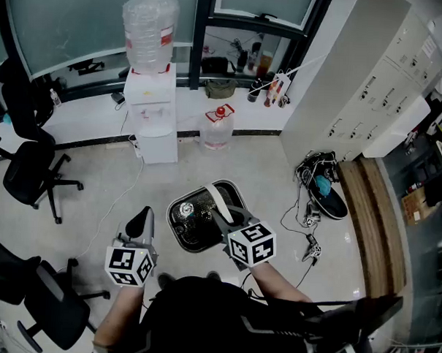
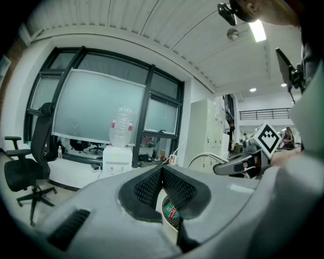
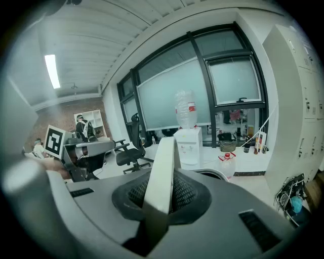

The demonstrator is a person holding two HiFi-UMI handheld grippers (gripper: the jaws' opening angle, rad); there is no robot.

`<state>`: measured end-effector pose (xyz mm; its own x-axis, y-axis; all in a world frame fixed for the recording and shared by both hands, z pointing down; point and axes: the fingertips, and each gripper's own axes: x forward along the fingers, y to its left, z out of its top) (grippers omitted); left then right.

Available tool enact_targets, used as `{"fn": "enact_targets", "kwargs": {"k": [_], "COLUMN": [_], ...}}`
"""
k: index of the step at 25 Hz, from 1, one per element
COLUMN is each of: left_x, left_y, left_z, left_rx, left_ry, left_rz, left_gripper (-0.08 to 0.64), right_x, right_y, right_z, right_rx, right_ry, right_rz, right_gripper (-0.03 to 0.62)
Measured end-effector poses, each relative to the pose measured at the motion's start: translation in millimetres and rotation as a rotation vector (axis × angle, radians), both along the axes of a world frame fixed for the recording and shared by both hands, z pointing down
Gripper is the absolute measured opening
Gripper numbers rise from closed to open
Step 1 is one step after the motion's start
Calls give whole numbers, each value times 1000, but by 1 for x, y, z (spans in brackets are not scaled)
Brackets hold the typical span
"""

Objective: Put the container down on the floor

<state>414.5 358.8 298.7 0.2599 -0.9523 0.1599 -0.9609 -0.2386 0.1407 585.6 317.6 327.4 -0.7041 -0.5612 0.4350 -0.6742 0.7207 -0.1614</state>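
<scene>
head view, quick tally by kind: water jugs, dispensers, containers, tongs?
clear plastic water jugs: 2
white water dispenser: 1
dark round container with white handle: 1
tongs: 2, the left tongs and the right tongs
total: 6

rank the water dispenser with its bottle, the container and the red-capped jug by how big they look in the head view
1. water dispenser with bottle
2. container, though it is nearer the camera, which makes it look bigger
3. red-capped jug
</scene>
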Motion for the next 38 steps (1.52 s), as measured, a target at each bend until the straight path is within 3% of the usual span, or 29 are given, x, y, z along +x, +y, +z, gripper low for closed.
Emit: {"fn": "enact_targets", "kwargs": {"k": [19,27,38], "left_x": [-34,-81,-146], "left_y": [17,29,37], "left_z": [3,8,5], "left_rx": [-2,3,35], "left_ry": [24,24,2], "left_rz": [-79,-119,-112], "left_gripper": [8,8,8], "right_x": [-34,-75,-142], "right_y": [-1,-1,-3], "right_z": [2,1,1], "right_rx": [5,6,8], "right_ry": [22,27,38], "right_rz": [-56,-76,-76], "right_gripper": [41,41,41]}}
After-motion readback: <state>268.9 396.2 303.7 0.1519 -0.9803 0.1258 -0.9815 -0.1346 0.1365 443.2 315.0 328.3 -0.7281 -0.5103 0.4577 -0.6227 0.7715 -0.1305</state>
